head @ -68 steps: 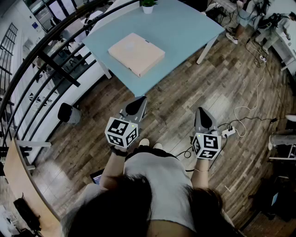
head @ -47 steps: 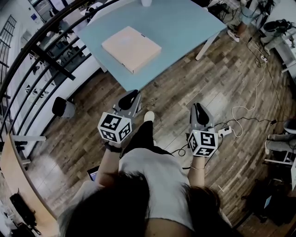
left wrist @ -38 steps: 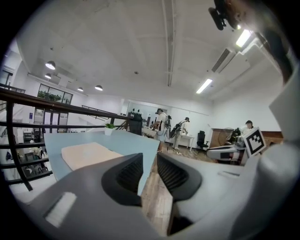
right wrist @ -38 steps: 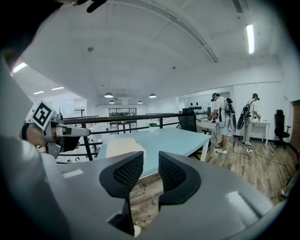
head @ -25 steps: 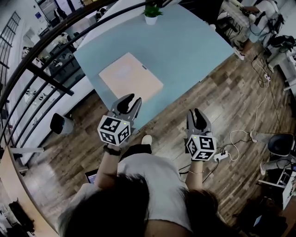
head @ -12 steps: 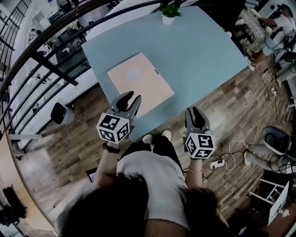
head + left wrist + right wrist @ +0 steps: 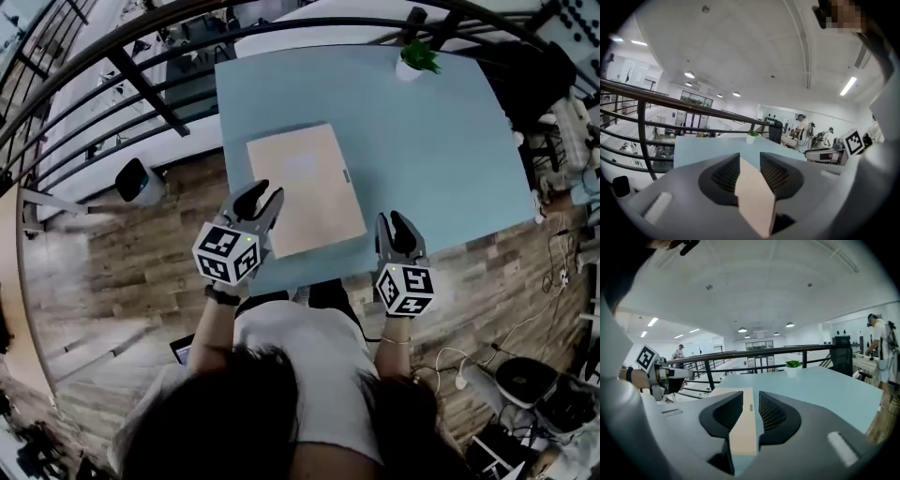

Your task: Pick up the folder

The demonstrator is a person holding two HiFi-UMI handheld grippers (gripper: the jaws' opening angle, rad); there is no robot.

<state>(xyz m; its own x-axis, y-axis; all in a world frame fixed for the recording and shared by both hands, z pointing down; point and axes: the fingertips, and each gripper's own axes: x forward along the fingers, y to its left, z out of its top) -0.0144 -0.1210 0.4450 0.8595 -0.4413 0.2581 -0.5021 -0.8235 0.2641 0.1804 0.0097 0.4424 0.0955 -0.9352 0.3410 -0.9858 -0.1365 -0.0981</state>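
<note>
A: Head view: folder (image 7: 305, 187) location?
B: Flat on table (image 7: 422, 141), long axis running away; left gripper (image 7: 257, 199) nearer, over near-left corner; right gripper (image 7: 397, 225) just beside near-right corner.
A: Jaws?
B: Both parted, gripping nothing.

Potted plant (image 7: 417, 58) on blue table (image 7: 431, 159)

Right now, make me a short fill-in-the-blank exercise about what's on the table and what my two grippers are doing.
1. The flat beige rectangular folder lies on a light ___ table.
2. The small white pot at the table's far edge holds a green ___.
3. The left gripper and the right gripper both have jaws that are ___, not shut.
4. Neither gripper has yet gripped the ___.

Missing words: blue; plant; open; folder.
</note>
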